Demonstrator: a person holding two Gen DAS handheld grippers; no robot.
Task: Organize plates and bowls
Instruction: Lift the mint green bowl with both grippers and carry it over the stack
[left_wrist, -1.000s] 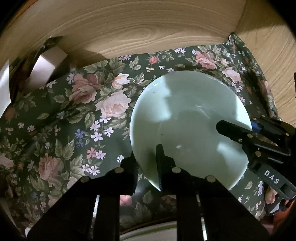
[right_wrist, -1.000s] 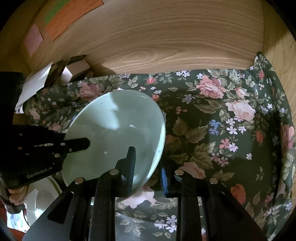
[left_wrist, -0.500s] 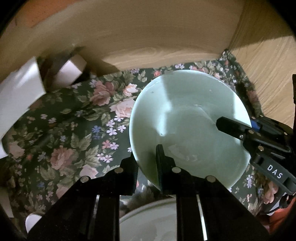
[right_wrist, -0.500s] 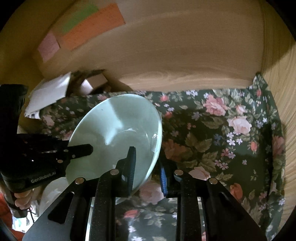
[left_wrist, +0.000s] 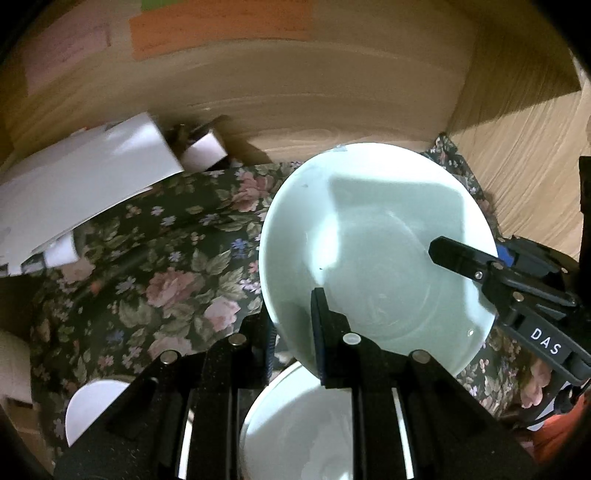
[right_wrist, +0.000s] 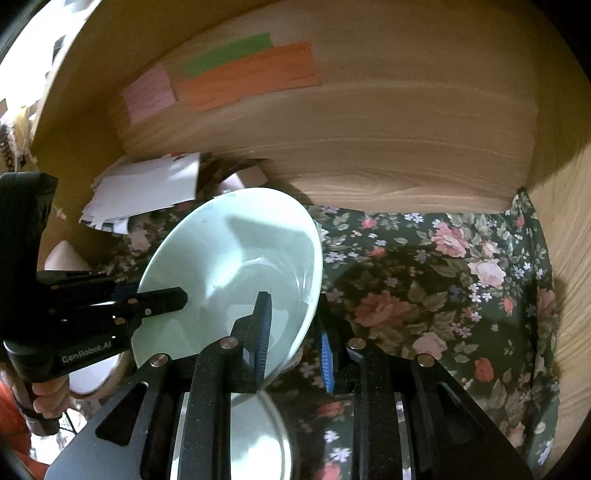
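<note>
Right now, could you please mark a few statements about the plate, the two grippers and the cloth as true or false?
1. Both grippers grip the same pale green plate. True: the left gripper and the right gripper each clamp its rim.
2. The plate lies flat on the floral cloth. False: it is held tilted above the cloth.
3. Another pale dish sits below the held plate. True.
4. The coloured paper notes lie on the cloth. False: they are stuck on the wooden back wall.
5. The right gripper's jaws stand wide open with nothing between them. False: they are closed on the plate's rim.
</note>
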